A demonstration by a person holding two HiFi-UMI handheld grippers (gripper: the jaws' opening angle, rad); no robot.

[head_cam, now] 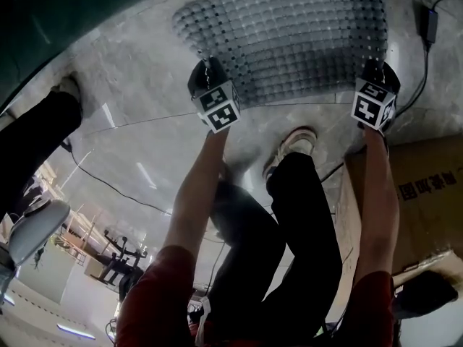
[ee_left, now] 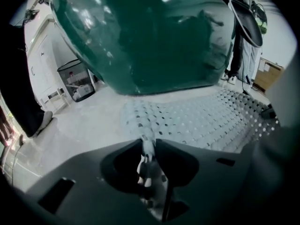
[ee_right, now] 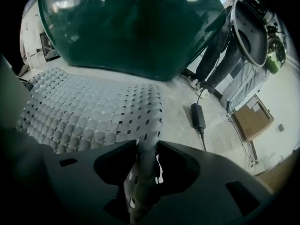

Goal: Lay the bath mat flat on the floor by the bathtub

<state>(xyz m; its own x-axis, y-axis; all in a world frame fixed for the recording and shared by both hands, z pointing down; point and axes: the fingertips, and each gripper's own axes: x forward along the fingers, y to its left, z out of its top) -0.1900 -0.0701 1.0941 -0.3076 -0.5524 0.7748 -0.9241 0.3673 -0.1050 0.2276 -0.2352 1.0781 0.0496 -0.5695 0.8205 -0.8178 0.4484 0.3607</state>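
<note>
Left claw (head_cam: 207, 67) and right claw (head_cam: 374, 69), jaws narrowly parted, each pinch a near corner of the perforated bath mat (head_cam: 289, 35), mostly spread on the floor (head_cam: 123, 78) beside the green bathtub (ee_left: 150, 36).

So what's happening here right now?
A person holds the near corners of the grey bath mat, one in the left tool, one in the right tool. Most of the mat lies spread on the floor beside the dark green bathtub; only the pinched corners are raised.
</note>
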